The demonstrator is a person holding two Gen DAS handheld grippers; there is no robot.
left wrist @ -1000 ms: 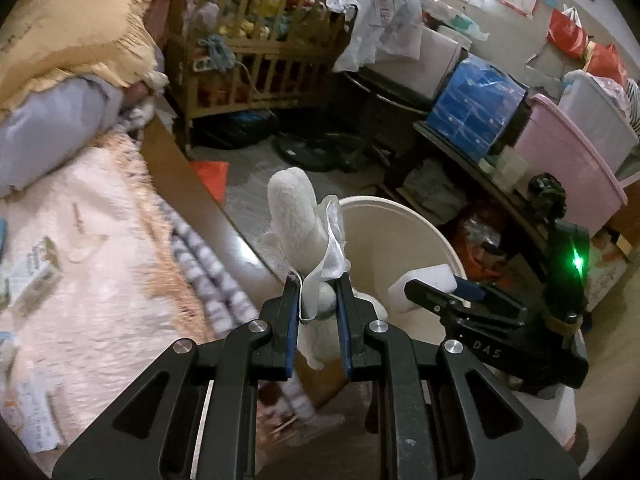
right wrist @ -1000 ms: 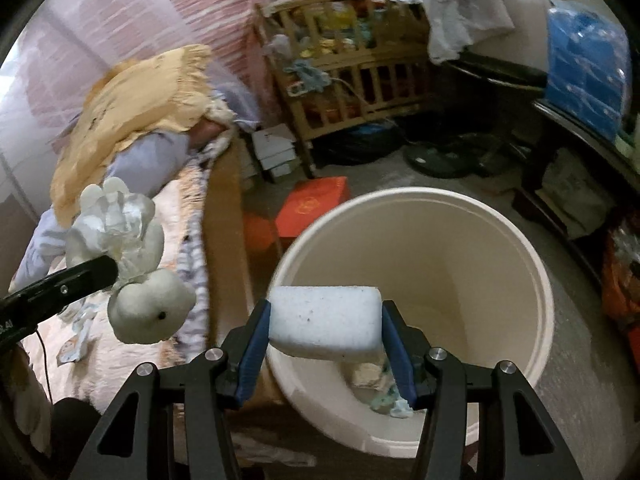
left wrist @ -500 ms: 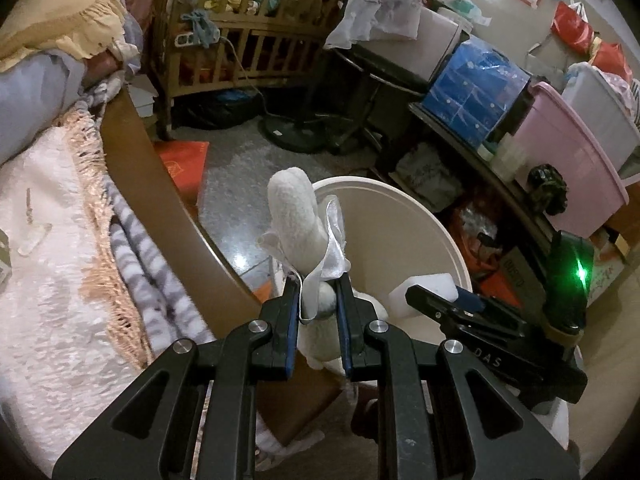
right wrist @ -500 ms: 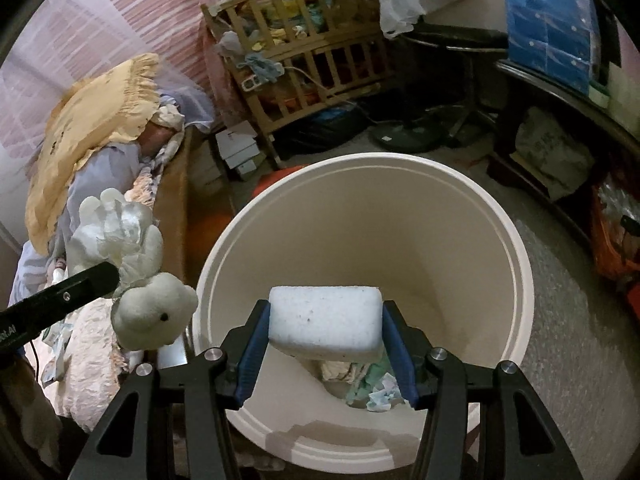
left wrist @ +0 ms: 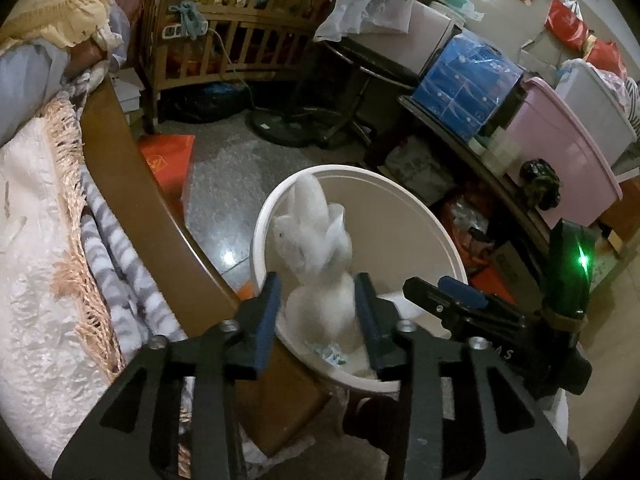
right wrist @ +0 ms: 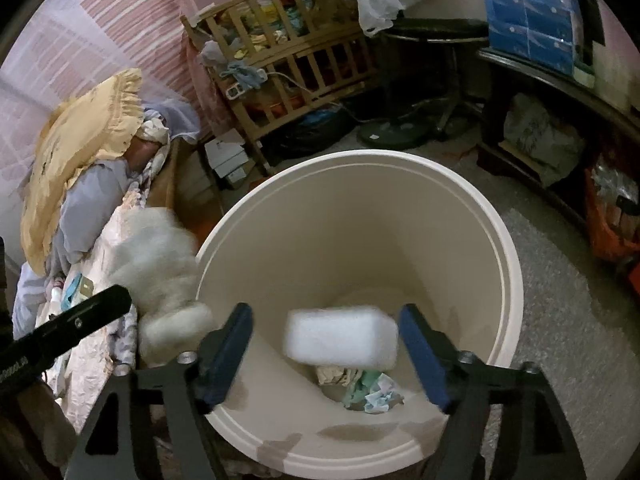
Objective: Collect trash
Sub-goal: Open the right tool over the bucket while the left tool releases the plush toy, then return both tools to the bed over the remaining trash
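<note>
Both my pairs of jaws have just been opening. My right gripper has let go of the white sponge, now blurred between its spread pads over the cream bucket. My left gripper has released the white plush toy, loose at the bucket's near-left rim.

Cream bin, white sponge

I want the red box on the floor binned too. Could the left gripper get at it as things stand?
Probably yes. The red box lies in the open on the floor beside the wooden bed edge, nothing on top. The left gripper, jaws just opened off the white plush toy over the bin, would be free.
</note>
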